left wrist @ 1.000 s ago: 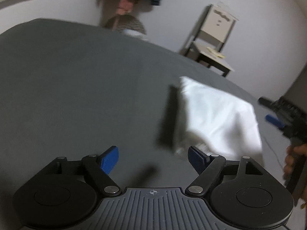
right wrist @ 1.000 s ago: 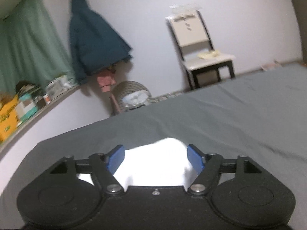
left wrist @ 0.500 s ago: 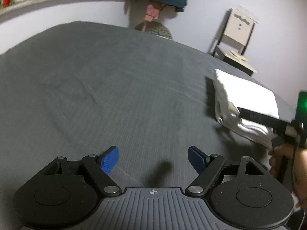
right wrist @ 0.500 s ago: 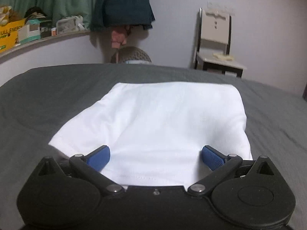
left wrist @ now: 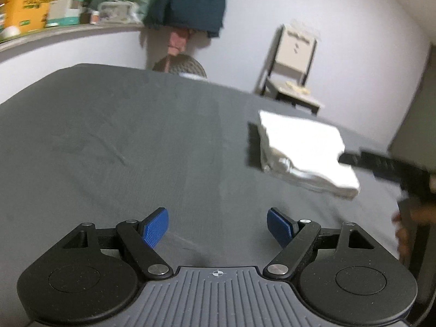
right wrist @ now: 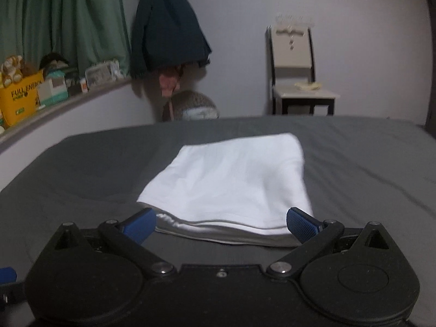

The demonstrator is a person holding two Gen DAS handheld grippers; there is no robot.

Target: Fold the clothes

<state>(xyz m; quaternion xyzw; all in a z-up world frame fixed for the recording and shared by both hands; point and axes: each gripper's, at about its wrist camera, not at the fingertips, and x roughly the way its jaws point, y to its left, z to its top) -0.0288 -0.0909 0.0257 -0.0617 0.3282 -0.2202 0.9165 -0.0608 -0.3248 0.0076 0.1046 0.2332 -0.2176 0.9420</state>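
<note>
Garment: white folded shirt (right wrist: 234, 182) lies flat on the dark grey bed (right wrist: 368, 163), layered hem edge toward the right wrist camera.
Garment, left view: same shirt (left wrist: 302, 150) sits to the right, well apart from the left pads.
Right hand-held gripper (right wrist: 220, 218): jaws spread wide, having just been opening; blue fingertips (right wrist: 298, 219) flank the near hem, pads not pressing on it. Nothing gripped.
Left hand-held gripper (left wrist: 218, 224): jaws apart, only bare bed sheet between the blue pads (left wrist: 155, 226). Holds nothing.
Person: fingers (left wrist: 403, 231) visible at the right edge of the left view, on the black handle of the right tool.
Room: blurred. Chair (right wrist: 297, 73) against the far wall, dark jacket (right wrist: 166, 27) hanging, green curtain (right wrist: 62, 19), ledge with a yellow box (right wrist: 21, 100).
</note>
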